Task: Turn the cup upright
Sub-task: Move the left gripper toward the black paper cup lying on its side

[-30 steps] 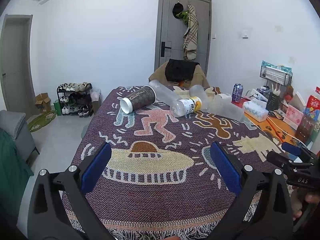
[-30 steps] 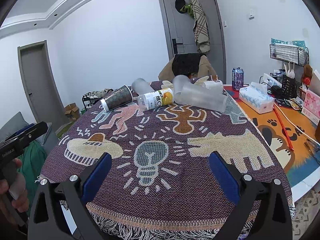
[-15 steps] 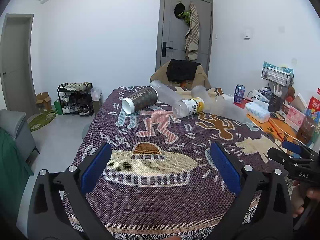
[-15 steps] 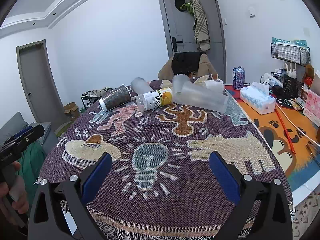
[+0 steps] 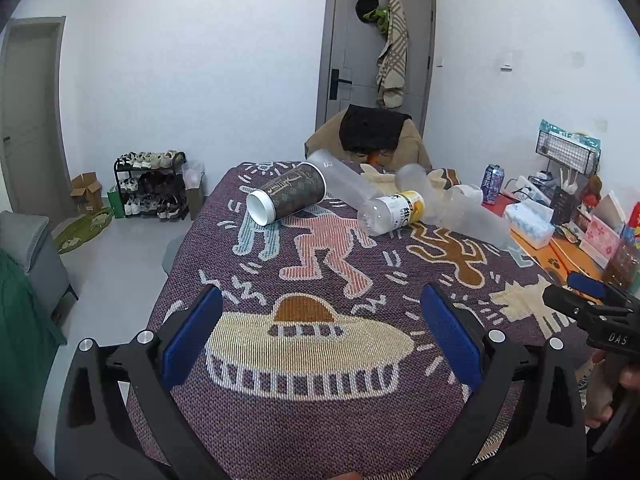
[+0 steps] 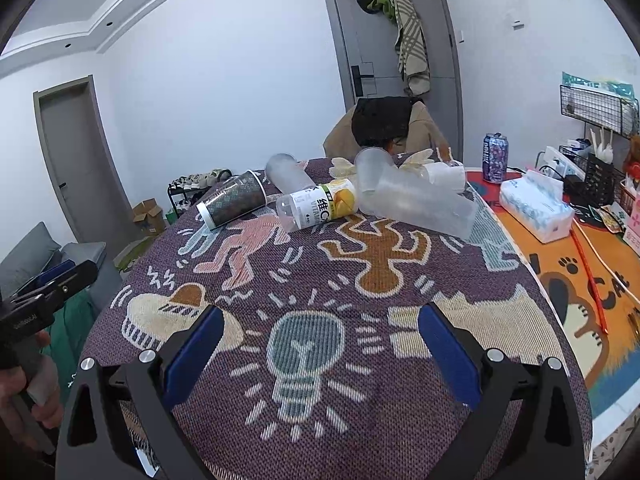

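A dark patterned cup (image 5: 287, 197) with a white rim lies on its side at the far end of the patterned tablecloth (image 5: 320, 280); it also shows in the right wrist view (image 6: 232, 203). Clear plastic cups (image 5: 468, 216) (image 6: 416, 196) and a clear labelled bottle (image 5: 394, 213) (image 6: 320, 205) lie on their sides beside it. My left gripper (image 5: 320, 332) is open and empty over the near end of the table, well short of the cup. My right gripper (image 6: 318, 344) is open and empty, also over the near end.
A tissue box (image 6: 536, 210), a drink can (image 6: 495, 157), a wire rack (image 6: 598, 104) and small boxes stand on the orange mat (image 6: 568, 280) at the right. A chair with a dark garment (image 6: 384, 124) stands behind the table. A shoe rack (image 5: 150, 184) is on the floor to the left.
Both grippers have moved slightly forward over the table, so the cups look a little nearer. The jaws stay open and the cups have not moved.
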